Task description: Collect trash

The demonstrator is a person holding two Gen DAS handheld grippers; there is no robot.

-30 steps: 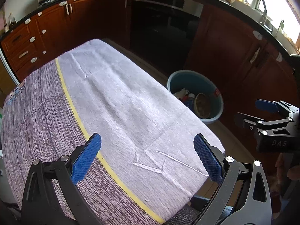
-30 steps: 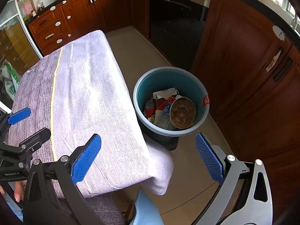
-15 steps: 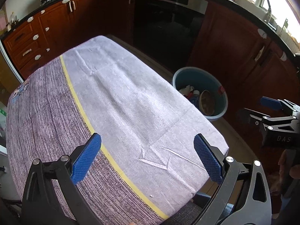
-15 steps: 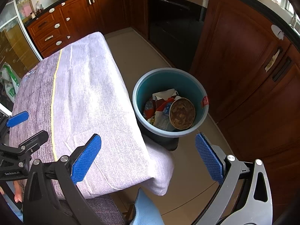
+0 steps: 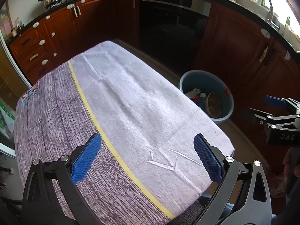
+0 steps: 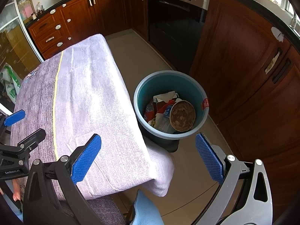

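A blue bin (image 6: 195,88) stands on the floor right of the table, and it holds wrappers, a carton and a brown round bowl (image 6: 182,115). From the left wrist view the bin (image 5: 204,78) shows past the table's right edge. My left gripper (image 5: 148,156) hangs open and empty above the cloth-covered table (image 5: 131,112). My right gripper (image 6: 148,156) is open and empty over the table's near right corner, short of the bin. Each gripper shows in the other's view: the right gripper (image 5: 262,106) at the right edge, the left gripper (image 6: 20,123) at the left edge.
Lilac-and-grey cloth with a yellow stripe (image 5: 90,110) covers the table (image 6: 84,93). Dark wood cabinets (image 6: 243,65) and a black oven (image 6: 174,18) ring the room. Tan floor (image 6: 131,50) lies between table and oven. A pale blue fabric (image 6: 144,211) sits below the table corner.
The left gripper has drawn back and up a little, so more of the table shows. The right gripper has barely moved. Both stay open and empty.
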